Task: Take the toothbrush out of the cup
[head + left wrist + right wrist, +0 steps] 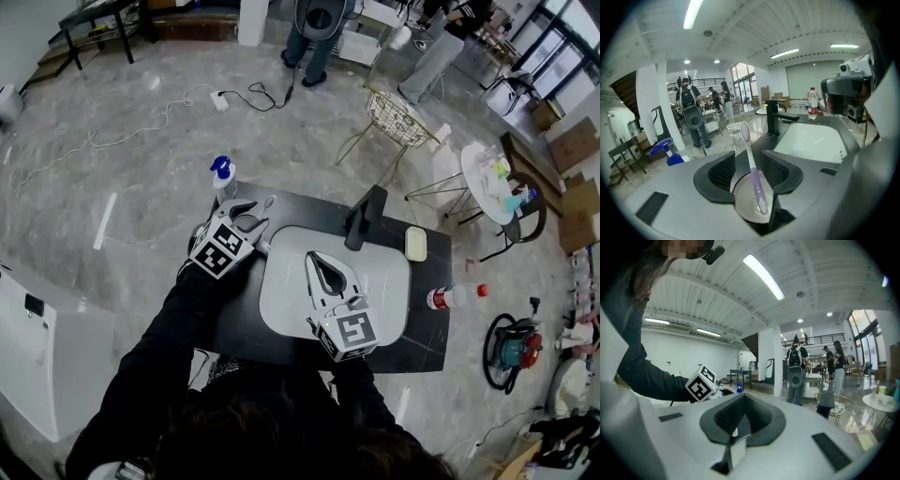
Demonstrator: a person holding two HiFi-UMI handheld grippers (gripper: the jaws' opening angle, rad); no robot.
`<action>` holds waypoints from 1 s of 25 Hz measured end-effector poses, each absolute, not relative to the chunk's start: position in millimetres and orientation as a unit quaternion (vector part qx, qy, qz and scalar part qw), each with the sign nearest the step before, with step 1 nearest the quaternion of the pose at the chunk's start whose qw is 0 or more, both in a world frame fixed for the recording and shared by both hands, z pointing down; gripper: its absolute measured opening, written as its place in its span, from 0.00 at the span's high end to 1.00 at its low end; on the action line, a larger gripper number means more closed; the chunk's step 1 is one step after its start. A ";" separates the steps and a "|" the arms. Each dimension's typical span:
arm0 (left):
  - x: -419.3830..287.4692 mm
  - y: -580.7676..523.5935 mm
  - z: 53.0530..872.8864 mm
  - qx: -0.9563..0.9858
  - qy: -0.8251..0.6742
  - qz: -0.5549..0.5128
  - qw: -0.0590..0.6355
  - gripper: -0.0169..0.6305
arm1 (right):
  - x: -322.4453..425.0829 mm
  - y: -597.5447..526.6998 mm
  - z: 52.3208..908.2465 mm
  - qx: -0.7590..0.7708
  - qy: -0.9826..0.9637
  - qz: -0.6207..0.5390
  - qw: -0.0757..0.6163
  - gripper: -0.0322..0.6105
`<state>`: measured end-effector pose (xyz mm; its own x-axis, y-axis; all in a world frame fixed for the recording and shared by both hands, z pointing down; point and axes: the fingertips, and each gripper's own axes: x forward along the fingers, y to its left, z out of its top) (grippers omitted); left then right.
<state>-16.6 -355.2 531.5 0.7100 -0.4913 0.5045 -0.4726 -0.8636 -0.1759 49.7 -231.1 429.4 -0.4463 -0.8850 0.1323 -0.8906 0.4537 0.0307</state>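
Note:
A purple and white toothbrush point(754, 180) leans in a white cup point(743, 206) at the left end of the black counter point(427, 333). My left gripper point(749, 157) stands open around the cup's mouth, one jaw on each side of the brush handle, and neither pad touches it. In the head view the left gripper point(251, 214) sits left of the sink, with the brush head point(269, 202) poking out past its tips. My right gripper point(312, 257) hovers over the white sink point(384, 281). Its jaws are shut and hold nothing, as the right gripper view point(742, 399) also shows.
A black faucet point(364, 217) rises behind the sink. A blue spray bottle point(223, 176) stands at the counter's far left corner, a pale soap dish point(416, 244) and a red-capped bottle point(455, 296) at its right. A wire chair point(398, 117) and people are beyond.

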 end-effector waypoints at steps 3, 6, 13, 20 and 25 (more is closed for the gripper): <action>-14.3 -356.8 535.2 -0.924 0.256 -0.283 0.017 0.73 | 52.6 -231.1 431.3 0.525 -0.848 0.024 0.066 0.95; -11.9 -356.8 534.1 -0.926 0.254 -0.279 0.018 0.73 | 52.8 -231.1 431.0 0.527 -0.847 0.023 0.067 0.95; -11.5 -360.2 535.3 -0.919 0.267 -0.289 0.029 0.88 | 58.5 -230.2 429.6 0.539 -0.839 0.024 0.068 0.94; -17.0 -362.0 531.4 -0.921 0.277 -0.275 0.005 0.92 | 55.7 -229.7 426.5 0.534 -0.843 0.017 0.065 0.94; -19.7 -357.8 523.4 -0.923 0.283 -0.260 -0.006 0.94 | 54.6 -229.8 426.3 0.531 -0.845 0.016 0.063 0.95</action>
<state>-19.7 -357.8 523.4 0.7047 -0.5198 0.4830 -0.5258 -0.8396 -0.1364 54.6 -229.8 426.3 -0.4277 -0.8953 0.1244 -0.8994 0.4353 0.0401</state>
